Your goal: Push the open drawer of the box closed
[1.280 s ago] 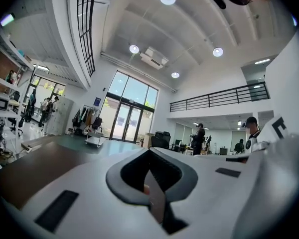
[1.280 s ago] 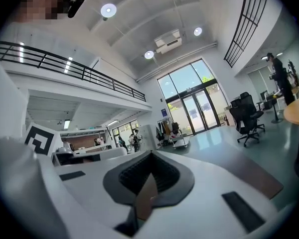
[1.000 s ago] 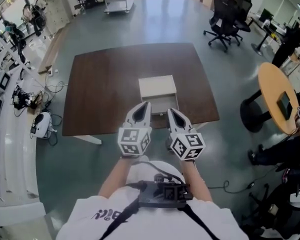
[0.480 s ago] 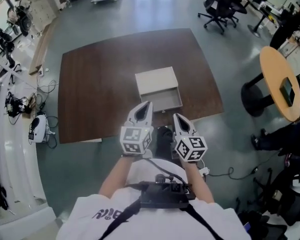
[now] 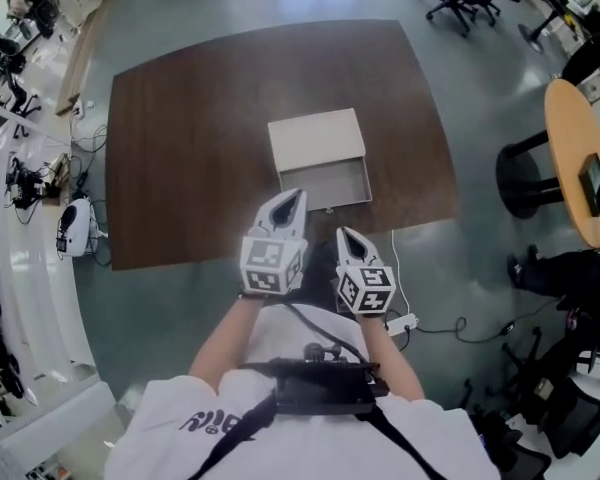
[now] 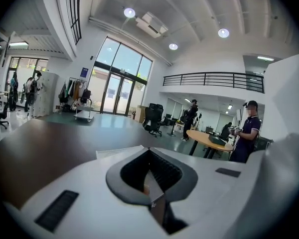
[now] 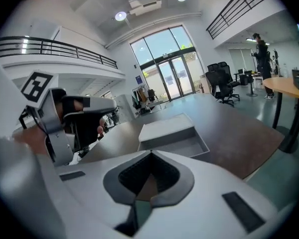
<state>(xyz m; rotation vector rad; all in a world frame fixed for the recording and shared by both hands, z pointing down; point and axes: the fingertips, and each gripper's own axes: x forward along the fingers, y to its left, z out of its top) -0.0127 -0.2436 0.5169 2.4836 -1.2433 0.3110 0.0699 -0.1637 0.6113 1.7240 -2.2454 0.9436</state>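
the box [image 5: 315, 136] on the tabletop [image 5: 180, 148] has its drawer [image 5: 329, 185] open. left claw [image 5: 291, 199] and right claw [image 5: 346, 236] hang in front of the box (both squeezed closed, empty).

White left gripper [image 6: 149, 154] with its jaws together, held low over a dark brown wooden table [image 6: 45, 143].
The gripper's white shell fills the lower half; its grey-lined jaws meet at the tip with nothing between them. Just past the tip, a strip of a pale cream box [image 6: 114, 152] shows on the table. Farther off are black office chairs [image 6: 153, 117], a round light-wood table [image 6: 209, 139] and a standing person in a dark shirt [image 6: 245, 136], with tall glass doors [image 6: 117, 88] behind.
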